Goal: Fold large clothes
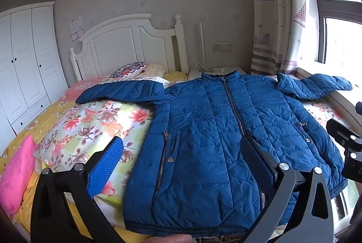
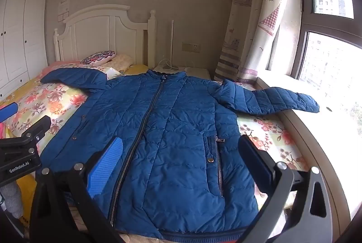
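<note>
Both fingers [image 1: 106, 166] cover jacket [image 1: 203, 129] hem; corners hidden

Jacket [image 1: 203, 129] flat on bed [image 1: 95, 120], collar toward headboard [image 1: 126, 48]; sleeves spread sideways; pillows [image 1: 131, 68] behind.

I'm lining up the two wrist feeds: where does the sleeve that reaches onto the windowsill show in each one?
Left wrist view: the windowsill sleeve lies at the far right, just above mid-height.
Right wrist view: the same sleeve sits right of centre, cuff on the bright sill.
Shared landmark: the jacket's zipper running up to the collar.
</note>
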